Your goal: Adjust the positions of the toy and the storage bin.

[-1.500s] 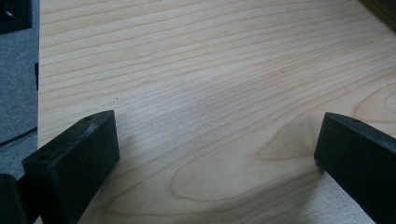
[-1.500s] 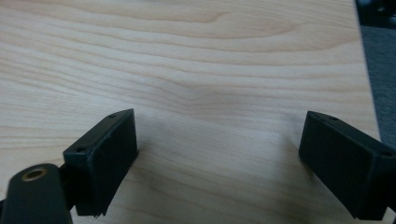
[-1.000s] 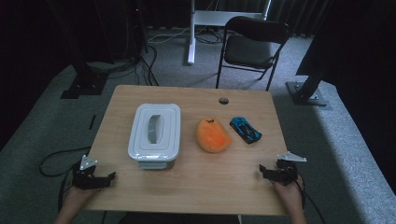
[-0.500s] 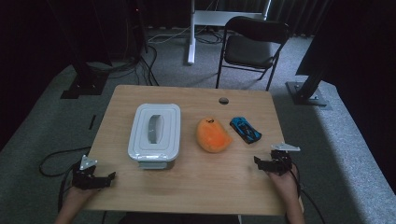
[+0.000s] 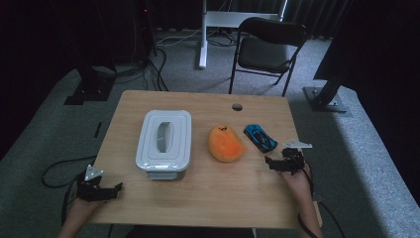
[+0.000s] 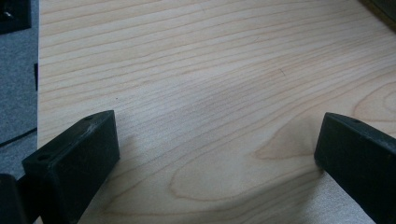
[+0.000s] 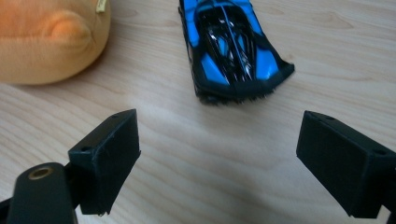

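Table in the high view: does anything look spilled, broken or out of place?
Nothing stands out. The white box sits closed and upright, the orange plush toy and blue toy car rest on the table, and the right gripper is open just short of the car.

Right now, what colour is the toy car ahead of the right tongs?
The toy car is bright blue with black stripes and trim, clearest in the right gripper view.

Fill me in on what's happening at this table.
A person holds a gripper in each hand. The right gripper, jaws open, is just short of the blue toy car, not touching it. An orange plush toy lies beside the car, and a white lidded box sits further left. The left gripper rests open at the table's near edge.
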